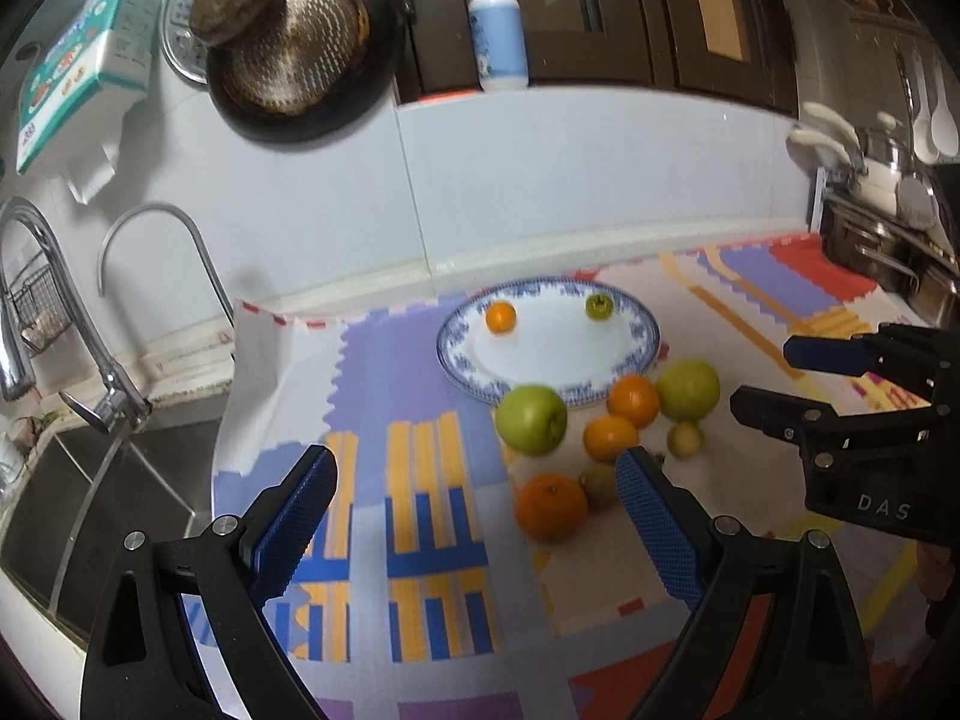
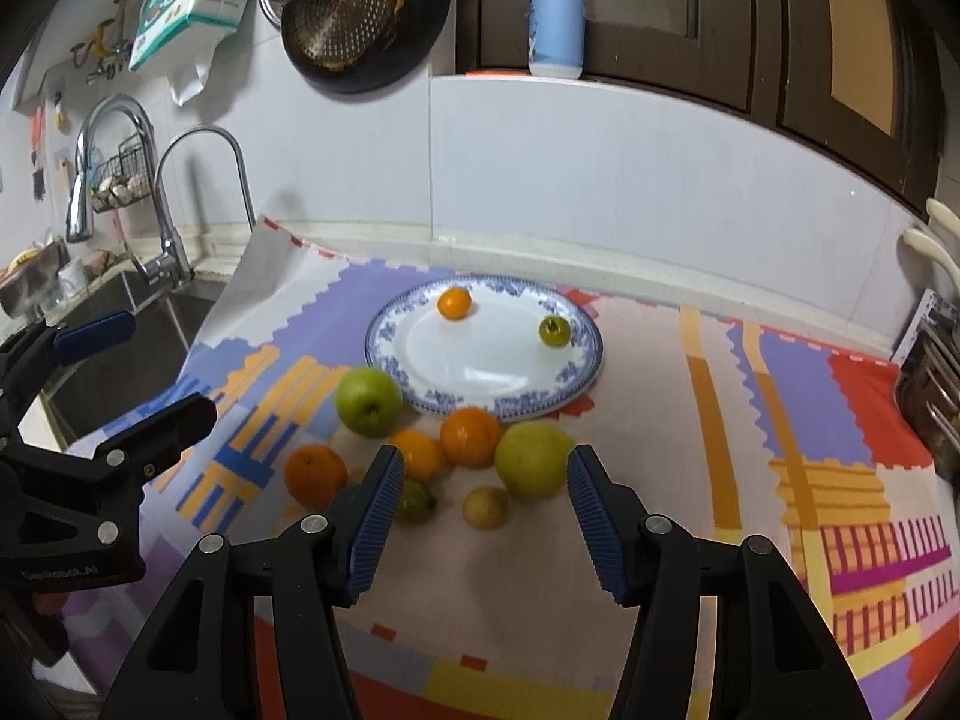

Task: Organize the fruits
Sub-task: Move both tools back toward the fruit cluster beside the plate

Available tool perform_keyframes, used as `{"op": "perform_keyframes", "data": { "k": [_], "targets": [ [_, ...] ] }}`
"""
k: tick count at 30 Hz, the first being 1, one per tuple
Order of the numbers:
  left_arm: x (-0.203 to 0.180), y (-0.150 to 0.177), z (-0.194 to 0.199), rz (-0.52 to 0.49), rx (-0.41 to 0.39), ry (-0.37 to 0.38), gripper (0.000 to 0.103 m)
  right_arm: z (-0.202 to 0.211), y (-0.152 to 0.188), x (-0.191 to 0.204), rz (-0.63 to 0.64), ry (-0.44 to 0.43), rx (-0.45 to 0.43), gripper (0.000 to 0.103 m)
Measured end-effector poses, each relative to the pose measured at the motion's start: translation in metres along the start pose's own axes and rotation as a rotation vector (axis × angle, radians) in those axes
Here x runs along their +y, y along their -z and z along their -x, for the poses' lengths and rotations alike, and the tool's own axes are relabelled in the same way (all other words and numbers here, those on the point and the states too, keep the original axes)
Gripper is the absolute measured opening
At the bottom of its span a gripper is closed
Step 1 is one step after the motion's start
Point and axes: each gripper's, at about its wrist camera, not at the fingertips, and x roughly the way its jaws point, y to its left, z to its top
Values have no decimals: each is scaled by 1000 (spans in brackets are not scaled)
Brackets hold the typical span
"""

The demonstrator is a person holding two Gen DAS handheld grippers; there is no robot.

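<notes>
two hand-held grippers are hovering over a patterned mat (image 2: 720, 432) on a kitchen counter, beside a sink (image 1: 90, 480). the left gripper (image 1: 474, 492) is standing wide with nothing between its blue pads, and the right gripper (image 2: 480, 480) is standing about half open, also holding nothing. a blue-rimmed plate (image 2: 384, 348) is sitting at twelve o'clock from the right gripper, carrying only a small orange (image 2: 453, 303) and a small dark green fruit (image 2: 553, 330), well apart. the other fruits are crowding together just below the plate's near rim: a green apple (image 2: 367, 401) at ten o'clock, three oranges, a large yellow-green fruit (image 2: 533, 459) at one o'clock, and two small fruits nearest the pads. because these round fruits are touching, a finger sliding in is likely nudging neighbours and sending them rolling; the half-open right gripper is probably too narrow for the large fruit; and both grippers are working close enough to collide.
</notes>
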Motion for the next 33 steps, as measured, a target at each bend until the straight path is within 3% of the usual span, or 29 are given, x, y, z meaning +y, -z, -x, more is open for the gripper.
{"op": "perform_keyframes", "data": {
  "k": [17, 25, 33],
  "targets": [
    [-13, 25, -52, -41, 147, 80, 94, -44, 25, -2, 12, -30, 140, 57],
    [-13, 25, -72, -38, 180, 125, 85, -60, 26, -5, 16, -40, 160, 56],
    [-13, 22, -82, -21, 189, 165, 72, -71, 24, -6, 12, -67, 176, 48]
  ]
}}
